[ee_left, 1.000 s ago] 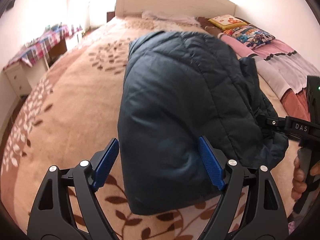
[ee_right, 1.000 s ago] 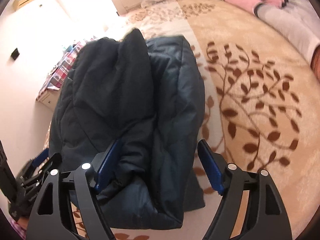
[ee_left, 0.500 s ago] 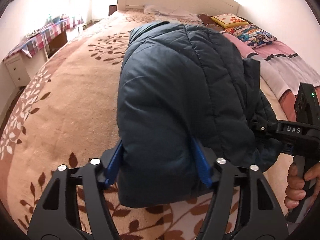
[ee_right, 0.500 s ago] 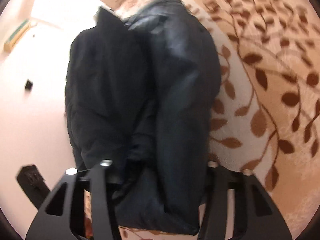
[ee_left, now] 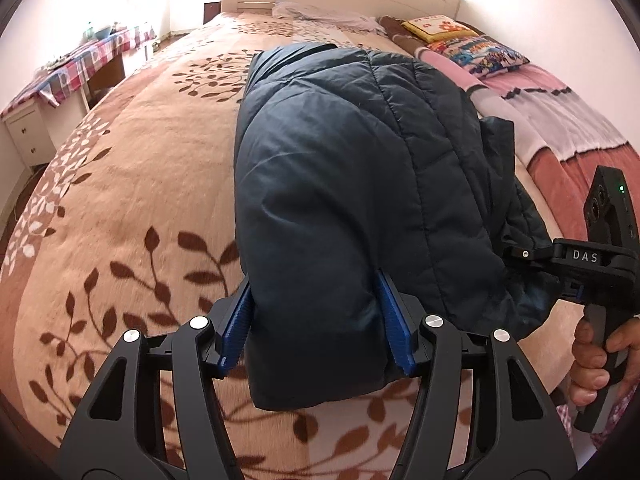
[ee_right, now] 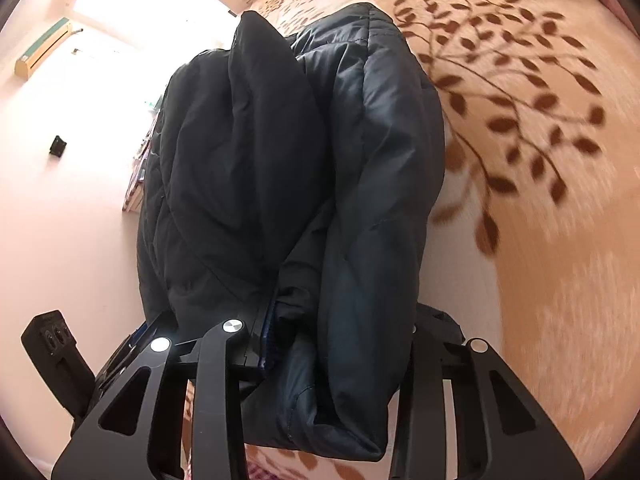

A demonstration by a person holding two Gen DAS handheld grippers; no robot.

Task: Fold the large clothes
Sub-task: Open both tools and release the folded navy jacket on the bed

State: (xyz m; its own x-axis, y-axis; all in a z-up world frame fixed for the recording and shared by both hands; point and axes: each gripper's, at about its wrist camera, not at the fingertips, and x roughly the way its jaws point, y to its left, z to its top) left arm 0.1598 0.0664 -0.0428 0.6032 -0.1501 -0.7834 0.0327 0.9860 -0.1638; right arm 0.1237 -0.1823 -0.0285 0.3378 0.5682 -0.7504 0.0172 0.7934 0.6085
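While folded jacket [ee_left: 352,184] lies on bedspread [ee_left: 132,184] | left gripper [ee_left: 316,332] fingers clamp its end | right gripper [ee_right: 340,336] fingers clamp another fold

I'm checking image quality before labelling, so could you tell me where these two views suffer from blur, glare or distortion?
Left wrist view: sharp overall, strong fisheye bending of the bed cover, window area top left washed out. Right wrist view: motion blur smears the leaf pattern at right, the window top left is blown out, and the dark jacket reads almost black in shadow, though its folds stay legible.
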